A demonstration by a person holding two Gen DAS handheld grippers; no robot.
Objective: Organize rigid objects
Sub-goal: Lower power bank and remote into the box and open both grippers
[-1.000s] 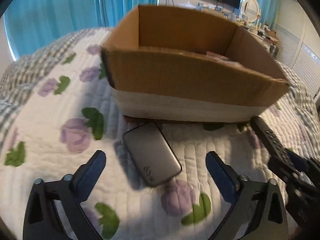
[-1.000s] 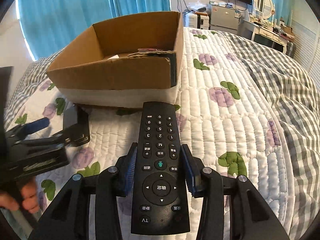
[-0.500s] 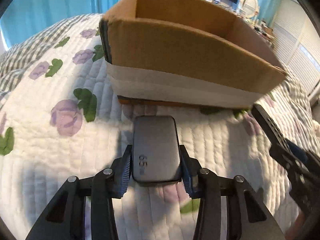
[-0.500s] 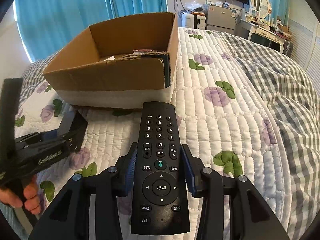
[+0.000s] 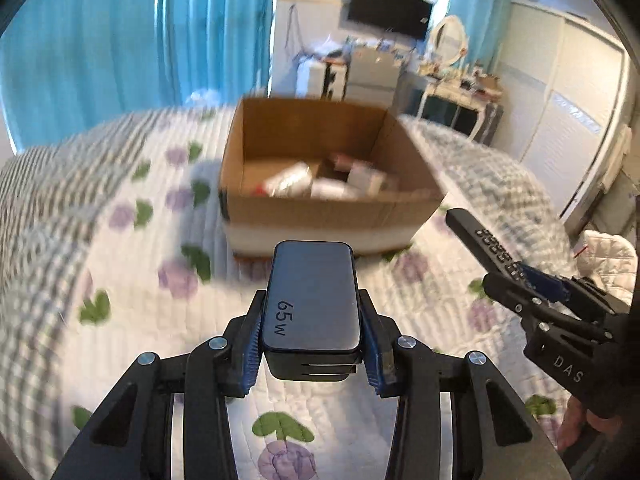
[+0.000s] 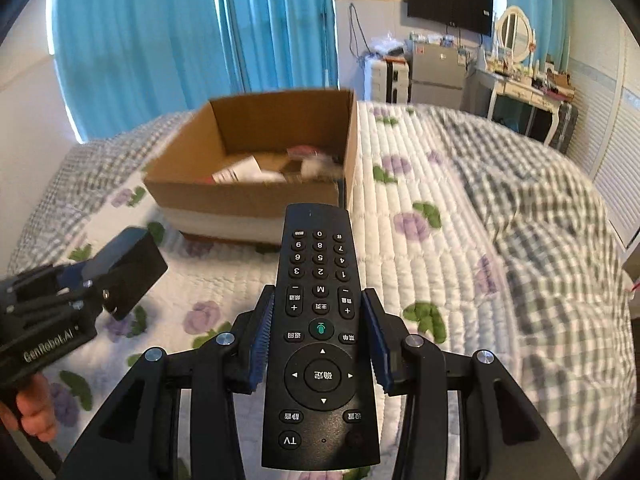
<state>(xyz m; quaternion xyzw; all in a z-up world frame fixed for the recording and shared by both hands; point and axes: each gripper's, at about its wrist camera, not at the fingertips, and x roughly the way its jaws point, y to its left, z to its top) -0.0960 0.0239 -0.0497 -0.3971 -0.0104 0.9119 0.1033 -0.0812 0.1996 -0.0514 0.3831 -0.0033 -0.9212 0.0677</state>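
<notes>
My left gripper is shut on a dark grey 65W power bank and holds it in the air above the quilt, short of the open cardboard box. My right gripper is shut on a black TV remote, also lifted, facing the same box. Each gripper shows in the other's view: the remote at the right, the power bank at the left. The box holds several blurred white and red items.
The box stands on a bed with a white floral quilt and a grey checked blanket. Blue curtains, a wall TV and a dressing table are behind. A hand holds the left gripper.
My left gripper closed on the power bank on the quilt and lifted it. Both grippers have risen, so the inside of the box now shows.
</notes>
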